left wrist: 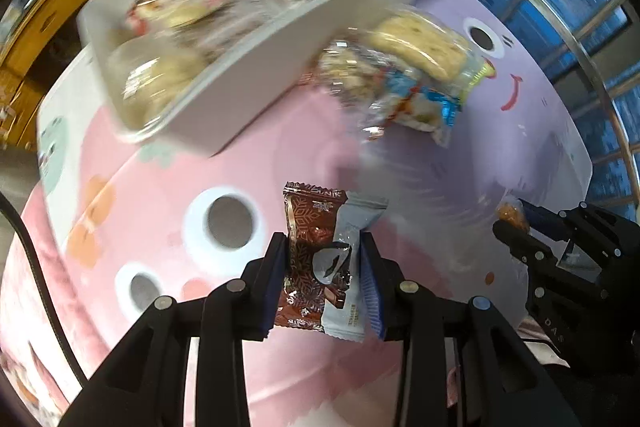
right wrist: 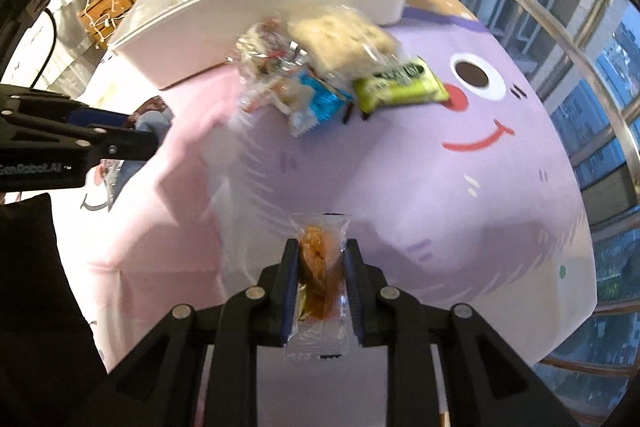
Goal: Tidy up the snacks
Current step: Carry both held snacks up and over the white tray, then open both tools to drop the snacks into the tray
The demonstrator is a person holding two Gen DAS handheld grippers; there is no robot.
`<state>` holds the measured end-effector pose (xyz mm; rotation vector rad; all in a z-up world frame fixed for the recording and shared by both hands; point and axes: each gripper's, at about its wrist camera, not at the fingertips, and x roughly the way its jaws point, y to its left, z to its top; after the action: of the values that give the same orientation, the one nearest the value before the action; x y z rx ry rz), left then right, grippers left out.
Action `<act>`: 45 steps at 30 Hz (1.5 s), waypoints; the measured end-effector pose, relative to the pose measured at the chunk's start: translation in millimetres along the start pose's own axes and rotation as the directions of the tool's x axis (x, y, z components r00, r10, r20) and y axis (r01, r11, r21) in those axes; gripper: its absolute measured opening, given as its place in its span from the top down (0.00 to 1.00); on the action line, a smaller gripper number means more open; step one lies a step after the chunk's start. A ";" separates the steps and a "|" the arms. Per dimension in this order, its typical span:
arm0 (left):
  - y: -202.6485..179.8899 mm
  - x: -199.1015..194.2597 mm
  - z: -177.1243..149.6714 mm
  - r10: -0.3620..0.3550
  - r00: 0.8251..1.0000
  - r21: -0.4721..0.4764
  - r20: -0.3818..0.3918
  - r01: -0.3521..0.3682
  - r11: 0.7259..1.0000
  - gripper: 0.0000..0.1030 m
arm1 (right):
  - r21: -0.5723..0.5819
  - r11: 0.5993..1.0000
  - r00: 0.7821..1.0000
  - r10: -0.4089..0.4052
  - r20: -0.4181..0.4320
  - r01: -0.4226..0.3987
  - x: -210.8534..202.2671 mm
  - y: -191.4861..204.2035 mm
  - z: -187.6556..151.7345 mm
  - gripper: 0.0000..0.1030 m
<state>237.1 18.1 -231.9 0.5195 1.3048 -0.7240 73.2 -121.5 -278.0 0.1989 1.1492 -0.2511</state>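
Left wrist view: left gripper (left wrist: 324,259) clenched on two small packets at once, a brown wrapper (left wrist: 310,227) and a silver-grey wrapper (left wrist: 352,227), both upright w/ long axis along the fingers, held clear above the pink cloth (left wrist: 168,155). White bin (left wrist: 256,95), already part-filled w/ snacks, lies ahead and up-left of the fingers; a loose pile of packets (left wrist: 412,75) sits just beside its right wall. Right gripper (left wrist: 516,223) shows at far right.

Right wrist view: right gripper (right wrist: 322,259) clamped on a clear packet (right wrist: 320,259) w/ orange-brown snack inside, long axis along the fingers. Bin (right wrist: 260,11) lies ahead, past the pile and green packet (right wrist: 400,87). Judged: left gripper (right wrist: 132,143) is nearer the bin, so likely drops first.
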 end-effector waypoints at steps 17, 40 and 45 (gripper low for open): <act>78.2 -69.0 -7.0 0.170 0.985 -0.145 0.037 -0.163 0.976 0.67 | -0.128 0.988 0.989 0.099 0.107 -0.085 -27.7 75.6 55.0 0.79; 91.1 -131.1 114.4 0.211 0.948 -0.219 0.238 -0.159 0.963 0.67 | -0.131 0.987 0.947 0.124 0.297 -0.088 -55.1 47.0 212.4 0.78; 91.2 -131.2 130.7 0.130 0.957 -0.251 0.260 -0.063 0.966 0.67 | -0.014 0.984 0.951 0.174 0.257 -0.177 -49.9 21.8 231.2 0.78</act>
<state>378.8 11.3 -82.0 0.2728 1.0801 -0.5253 262.3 -161.4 -140.0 0.2672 0.8662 -0.1198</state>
